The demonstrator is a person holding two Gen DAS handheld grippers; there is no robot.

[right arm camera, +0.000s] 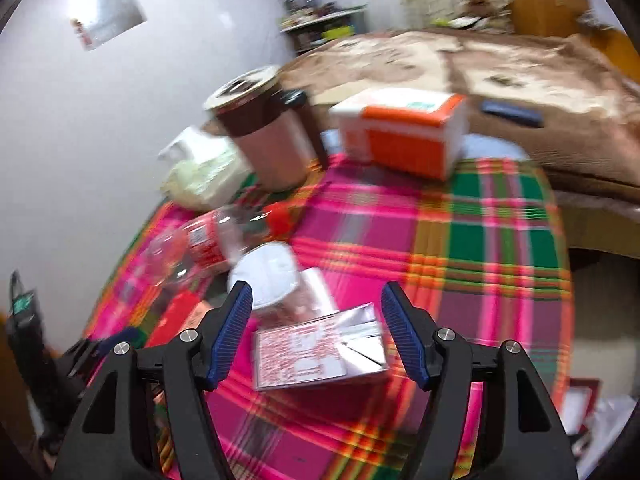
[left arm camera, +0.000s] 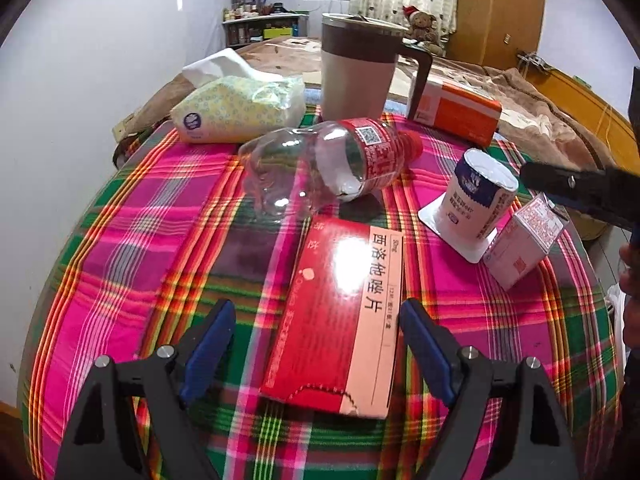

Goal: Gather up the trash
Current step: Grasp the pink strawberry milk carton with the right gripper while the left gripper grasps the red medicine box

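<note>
My left gripper (left arm camera: 316,344) has its blue-padded jaws spread wide over the flat red and pink cardboard medicine box (left arm camera: 338,316), which lies on the plaid pink, green and red tablecloth (left arm camera: 120,280); the pads stand clear of both long edges and pinch nothing. My right gripper (right arm camera: 316,332) is also spread wide, and the small pink and white paper drink carton (right arm camera: 320,350) lies on its side between the jaws, with a gap at each pad.

Beyond the red box I see the empty clear plastic bottle with a red label and cap (left arm camera: 332,164) lying on its side, and behind it the tall beige and brown lidded mug (left arm camera: 360,68), the soft yellow-patterned tissue pack (left arm camera: 240,110) and the orange and white carton (left arm camera: 460,114). The white yogurt cup with a blue label (left arm camera: 478,196) stands upside down, touching the drink carton, just ahead of my right jaws.

The right wrist view is blurred, but it shows the carton's folded silver end. Only the left wrist view shows the right gripper from outside, as a dark finger above the carton.
</note>
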